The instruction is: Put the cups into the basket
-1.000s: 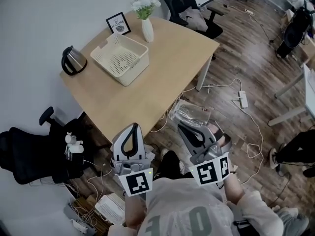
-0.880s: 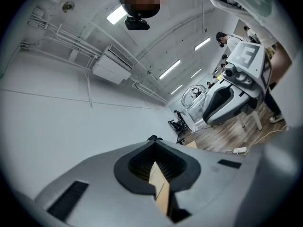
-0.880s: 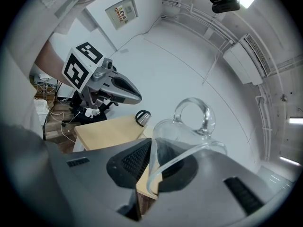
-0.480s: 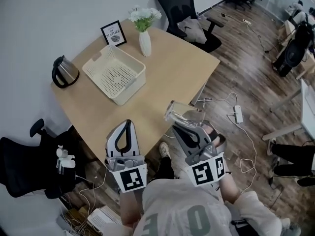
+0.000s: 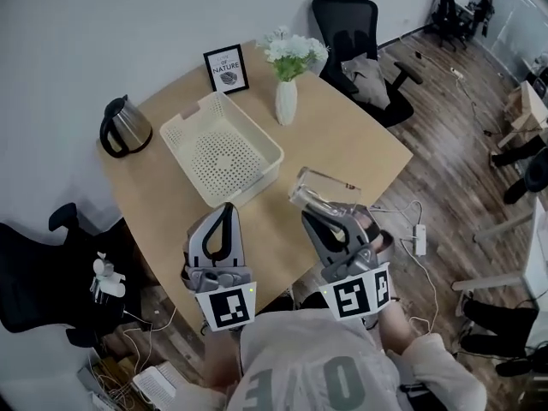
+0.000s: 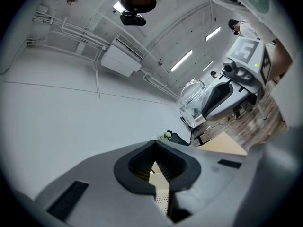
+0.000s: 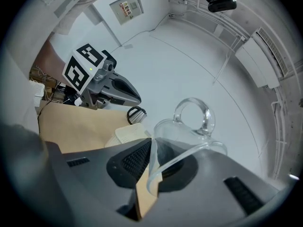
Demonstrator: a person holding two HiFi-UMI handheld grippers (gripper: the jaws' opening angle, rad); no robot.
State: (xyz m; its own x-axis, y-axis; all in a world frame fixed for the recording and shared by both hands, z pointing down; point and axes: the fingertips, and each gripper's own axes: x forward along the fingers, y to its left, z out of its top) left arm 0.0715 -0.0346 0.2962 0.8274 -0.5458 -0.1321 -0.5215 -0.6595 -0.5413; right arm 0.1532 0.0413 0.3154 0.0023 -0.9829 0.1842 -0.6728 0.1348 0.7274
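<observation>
A clear glass cup [image 5: 318, 193] with a round handle [image 7: 193, 116] is pinched by its rim in my right gripper [image 5: 324, 216], which is shut on it and holds it over the near right part of the wooden table [image 5: 342, 148]. The cream perforated basket [image 5: 257, 141] stands on the table's left half, ahead of both grippers. My left gripper [image 5: 224, 216] hovers at the near table edge just in front of the basket, its jaws together with nothing between them. In the left gripper view the cup [image 6: 191, 96] shows at the right.
A steel kettle [image 5: 122, 127] stands left of the basket. A white vase with flowers [image 5: 287, 99] and a framed picture [image 5: 227, 68] stand behind it. Black office chairs are at the far right [image 5: 355, 32] and near left [image 5: 43, 272]. Cables lie on the wood floor.
Both grippers have come forward from beside the table to over its near edge. The cup has stayed in the right gripper and now hangs over the tabletop.
</observation>
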